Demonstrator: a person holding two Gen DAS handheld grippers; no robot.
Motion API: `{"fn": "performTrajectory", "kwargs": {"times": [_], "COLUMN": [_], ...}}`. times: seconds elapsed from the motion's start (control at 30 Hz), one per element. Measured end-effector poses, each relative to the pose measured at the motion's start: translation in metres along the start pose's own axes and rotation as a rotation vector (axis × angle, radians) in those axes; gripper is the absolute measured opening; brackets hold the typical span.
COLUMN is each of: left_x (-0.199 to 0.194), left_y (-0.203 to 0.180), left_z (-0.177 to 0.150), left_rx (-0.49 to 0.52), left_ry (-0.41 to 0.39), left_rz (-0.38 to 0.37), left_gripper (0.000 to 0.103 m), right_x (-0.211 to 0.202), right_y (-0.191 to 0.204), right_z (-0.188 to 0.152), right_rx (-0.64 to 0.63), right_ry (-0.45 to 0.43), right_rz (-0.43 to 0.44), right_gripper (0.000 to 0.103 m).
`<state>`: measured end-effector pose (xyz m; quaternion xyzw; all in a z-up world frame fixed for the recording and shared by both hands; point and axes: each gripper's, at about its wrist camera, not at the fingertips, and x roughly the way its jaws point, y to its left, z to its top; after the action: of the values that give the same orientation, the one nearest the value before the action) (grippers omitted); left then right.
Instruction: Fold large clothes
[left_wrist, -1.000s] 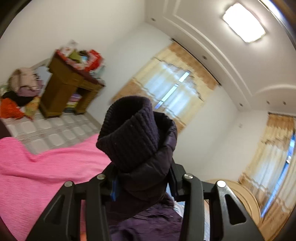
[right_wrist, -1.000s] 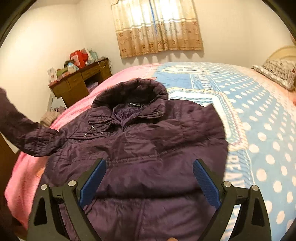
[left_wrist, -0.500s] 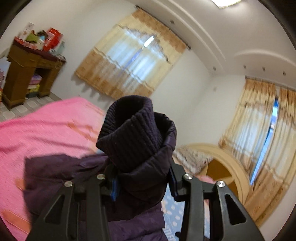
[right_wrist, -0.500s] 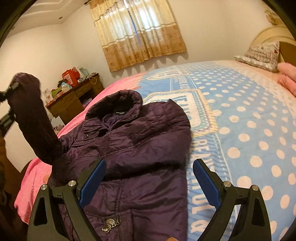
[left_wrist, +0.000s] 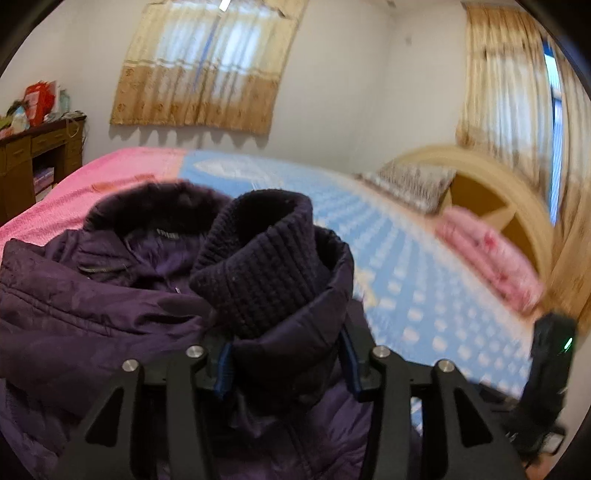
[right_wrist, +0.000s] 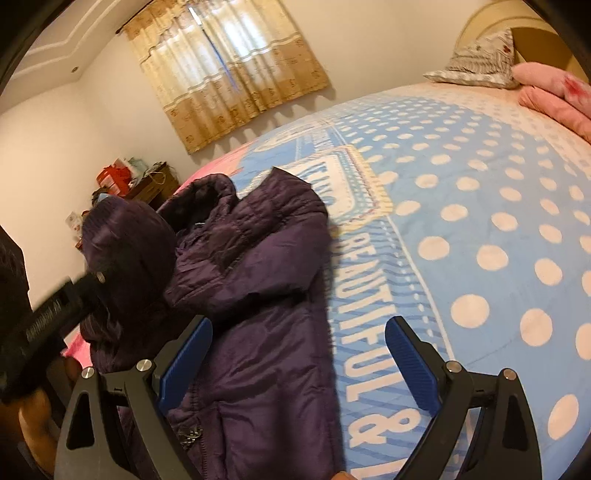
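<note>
Jacket (right_wrist: 255, 295) lay on the bed (right_wrist: 480, 229); our left gripper (left_wrist: 284, 365) clenched its sleeve (left_wrist: 266, 266) above it, our right gripper (right_wrist: 299, 365) hovering, jaws spread.

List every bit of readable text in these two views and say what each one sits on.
"BEAUTIFUL &": large white letters on the blue polka-dot bedspread, running along its striped border; the B is partly hidden.
White letters inside the bedspread's framed panel: partly covered by the purple quilted jacket, unreadable.
Neck label inside the jacket collar: too blurred to read.
Engraved lettering on the left tool's black body: too blurred to read.
</note>
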<state>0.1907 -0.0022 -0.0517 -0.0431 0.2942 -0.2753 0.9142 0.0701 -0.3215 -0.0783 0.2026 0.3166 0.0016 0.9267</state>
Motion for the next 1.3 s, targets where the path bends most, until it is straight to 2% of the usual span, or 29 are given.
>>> {"fn": "performTrajectory", "kwargs": {"times": [0.07,0.1,0.17,0.23,0.27,0.3,0.37,0.47,0.57,0.63,0.67,0.73,0.8,0.93,1.0,1.1,1.3], "left_x": [0.000,-0.012,-0.033,-0.051,-0.069,-0.083,-0.099,-0.105,-0.102,-0.097,-0.096,-0.091,-0.082,-0.054,-0.042,-0.037,-0.020], "left_y": [-0.011,-0.012,-0.015,-0.020,-0.014,-0.005,0.022,0.084,0.150,0.172,0.180,0.187,0.184,0.181,0.186,0.187,0.196], "left_z": [0.001,0.000,0.002,0.002,0.004,0.007,0.016,0.028,0.035,0.034,0.031,0.021,0.011,-0.013,-0.020,-0.019,-0.025], "left_rx": [0.049,0.074,0.108,0.153,0.186,0.204,0.202,0.168,0.075,0.036,0.019,0.000,0.016,0.054,0.043,0.028,-0.008], "left_ry": [0.023,0.008,-0.023,-0.050,-0.085,-0.114,-0.143,-0.143,-0.082,-0.057,-0.051,-0.026,0.013,0.099,0.142,0.163,0.241], "left_rz": [0.012,-0.001,-0.038,-0.036,-0.015,0.013,0.101,0.312,0.451,0.506,0.517,0.503,0.507,0.547,0.544,0.530,0.506], "left_gripper": [0.063,0.068,0.072,0.082,0.092,0.098,0.099,0.099,0.099,0.099,0.099,0.099,0.100,0.103,0.103,0.103,0.103], "right_x": [0.003,0.006,0.009,0.005,0.001,-0.006,-0.024,-0.047,-0.044,-0.029,-0.023,0.005,0.030,0.072,0.085,0.099,0.109], "right_y": [-0.002,-0.003,-0.004,-0.006,-0.006,-0.004,0.010,0.047,0.088,0.120,0.130,0.150,0.158,0.155,0.145,0.140,0.139], "right_z": [-0.004,-0.007,-0.010,-0.010,-0.008,-0.005,0.002,0.018,0.026,0.025,0.023,0.017,0.008,-0.006,-0.011,-0.022,-0.028], "right_rx": [0.007,0.012,0.017,0.025,0.025,0.015,-0.042,-0.155,-0.235,-0.312,-0.335,-0.379,-0.392,-0.409,-0.386,-0.410,-0.436], "right_ry": [0.002,0.007,0.016,0.003,-0.009,-0.035,-0.100,-0.172,-0.122,-0.073,-0.058,0.016,0.088,0.152,0.176,0.209,0.230], "right_rz": [-0.004,-0.004,-0.002,0.001,-0.002,-0.016,-0.045,-0.033,0.032,0.073,0.082,0.096,0.098,0.016,0.021,0.007,-0.010], "right_gripper": [0.095,0.095,0.095,0.095,0.095,0.095,0.095,0.095,0.095,0.095,0.094,0.078,0.071,0.071,0.071,0.071,0.071]}}
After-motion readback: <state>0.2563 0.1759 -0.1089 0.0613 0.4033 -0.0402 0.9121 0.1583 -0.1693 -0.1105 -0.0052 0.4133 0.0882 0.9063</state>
